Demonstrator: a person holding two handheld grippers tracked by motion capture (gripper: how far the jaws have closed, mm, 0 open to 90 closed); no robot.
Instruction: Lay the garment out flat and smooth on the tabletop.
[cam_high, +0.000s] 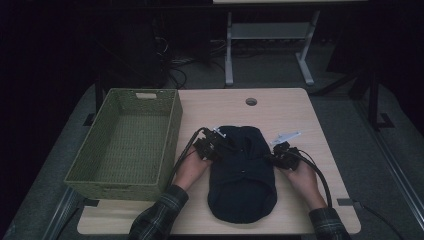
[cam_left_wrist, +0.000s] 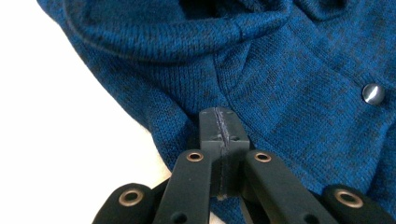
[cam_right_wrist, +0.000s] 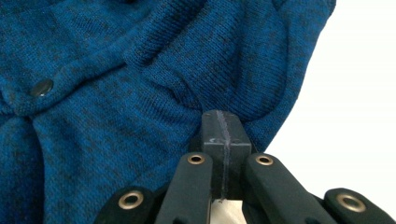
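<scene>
Reaching in from the near edge, two hands in plaid sleeves, one at each flank of the dark blue knitted garment with snap buttons (cam_high: 242, 175). Lies flat near the middle of the pale wooden surface (cam_high: 300, 115), hem toward the person, collar away.

Left claw (cam_high: 216, 145) pressed together, tip resting on the knit beside a shoulder seam at the garment's left edge; seen along its own jaws (cam_left_wrist: 219, 126), pads meeting with no cloth visibly caught between them. Right claw (cam_high: 277, 152) likewise pressed together, tip down on the knit at the opposite shoulder (cam_right_wrist: 223, 128), again with nothing plainly pinched. One round metal snap (cam_left_wrist: 373, 93) showing on the front placket, apart from both tips.

Probably the step of settling on the two shoulders before taking hold. Next move, as judged: spread both claws, bite a fold of knit at each shoulder, close firmly and evenly, then raise together so the soft cloth hangs without slipping or twisting.

Farther left, the green woven rectangular basket (cam_high: 172, 130), standing just beside the garment, a likely place for it.
</scene>
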